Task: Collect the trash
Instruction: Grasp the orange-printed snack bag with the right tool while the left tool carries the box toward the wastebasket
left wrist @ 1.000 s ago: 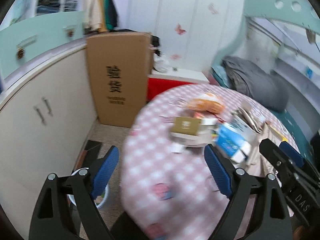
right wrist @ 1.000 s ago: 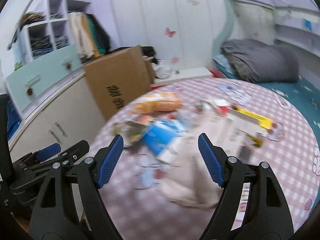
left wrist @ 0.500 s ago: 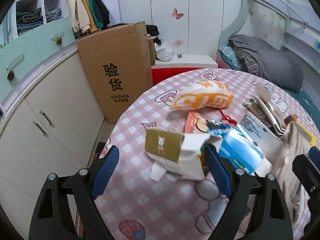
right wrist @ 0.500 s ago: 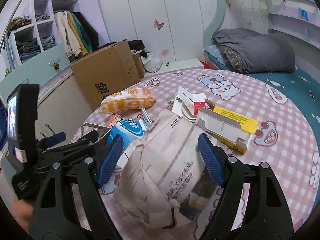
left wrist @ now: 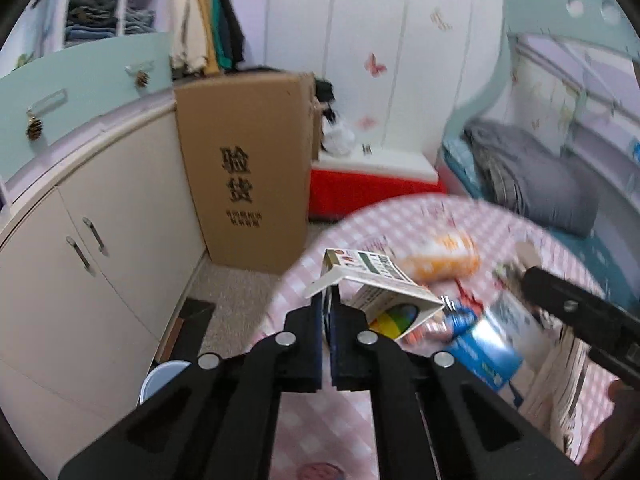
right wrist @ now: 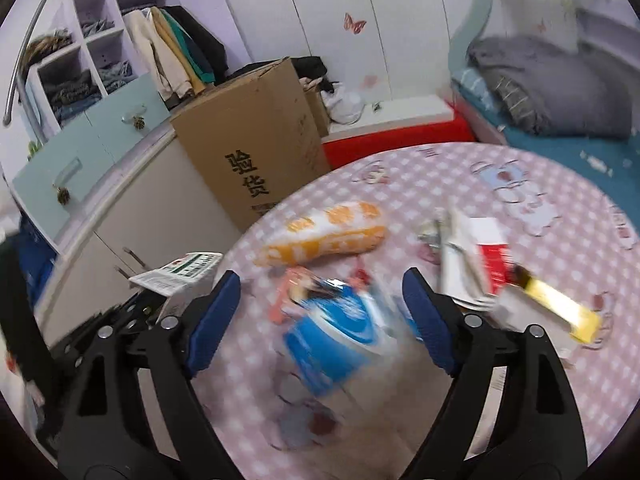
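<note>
Now the left gripper (left wrist: 329, 312) is seen pressed together on a flap of the opened white carton (left wrist: 374, 286), its jaws having just been closing; the carton is pinched by one thin edge, apparently so that it hangs clear of the table while carried off. The right gripper (right wrist: 320, 300) is held spread, its jaws having just been opening, with nothing between the pads; the blue-and-white packet (right wrist: 340, 332) lies just beyond them, blurred, and is judged the likely next pick. Further out, on the pink checked tablecloth (right wrist: 440, 176), the orange snack bag (right wrist: 324, 236), a red-and-white box (right wrist: 486, 256) and a yellow box (right wrist: 560, 312) are left uncollected. A white bin (left wrist: 162, 380) is glimpsed on the floor beside the table, perhaps meant for the trash.
</note>
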{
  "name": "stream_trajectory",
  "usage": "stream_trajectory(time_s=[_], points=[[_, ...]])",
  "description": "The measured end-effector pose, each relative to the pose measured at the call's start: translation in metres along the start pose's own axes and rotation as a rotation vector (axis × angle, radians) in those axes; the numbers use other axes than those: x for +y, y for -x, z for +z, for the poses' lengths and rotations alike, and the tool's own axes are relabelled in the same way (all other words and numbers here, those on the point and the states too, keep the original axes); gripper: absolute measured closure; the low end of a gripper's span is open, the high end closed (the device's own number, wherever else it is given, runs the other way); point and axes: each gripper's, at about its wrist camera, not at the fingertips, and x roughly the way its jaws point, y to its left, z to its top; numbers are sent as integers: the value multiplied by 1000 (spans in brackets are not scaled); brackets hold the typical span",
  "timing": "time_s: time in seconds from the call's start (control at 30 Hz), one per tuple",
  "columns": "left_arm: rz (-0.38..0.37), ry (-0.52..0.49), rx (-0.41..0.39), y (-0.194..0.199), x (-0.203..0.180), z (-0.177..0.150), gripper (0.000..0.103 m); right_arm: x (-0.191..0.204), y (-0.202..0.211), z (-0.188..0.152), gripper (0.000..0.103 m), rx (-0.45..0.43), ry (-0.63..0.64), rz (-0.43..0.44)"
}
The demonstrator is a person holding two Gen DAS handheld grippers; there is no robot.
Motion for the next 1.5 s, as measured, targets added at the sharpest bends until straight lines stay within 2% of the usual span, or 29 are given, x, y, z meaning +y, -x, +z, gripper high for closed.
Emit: stream_trajectory(time_s=[0.2,0.37,0.43,0.47,0.5,0.53,0.57,0.6,0.83,0.97,1.2,1.27,1.5], points=[[61,62,-49,-5,37,22,100,13,-48,27,15,82,-98,-55],[81,94,-52,-17,65,29,100,8,-94,36,15,178,-136,-167],[82,103,-47,-21,73,29,100,6,-104,35,15,192,-144,-161],[80,107,-43,-23,78,29,100,5,-106,34,21,193,-134,-172],[76,109,-38,-25,83,28,100,6,-108,33,46,188,-126,-175],[73,111,-37,-27,88,26,100,7,-109,31,58,190,-123,-161],[70,116,-31,-29,94,25,100,8,-109,29,67,190,-119,-156],[66,124,-27,-30,98,23,100,11,-109,28,68,183,-107,-157],[51,182,-5,-31,136,9,100,56,-92,25,71,98,12,-102],[62,214,5,-28,160,-1,100,94,-90,13,71,95,74,-40],[124,291,33,-21,223,-27,100,178,-112,-39,71,159,211,89],[142,341,49,-20,244,-38,100,203,-126,-61,71,196,244,124],[232,454,129,-32,320,-85,100,259,-174,-122,71,324,338,181]])
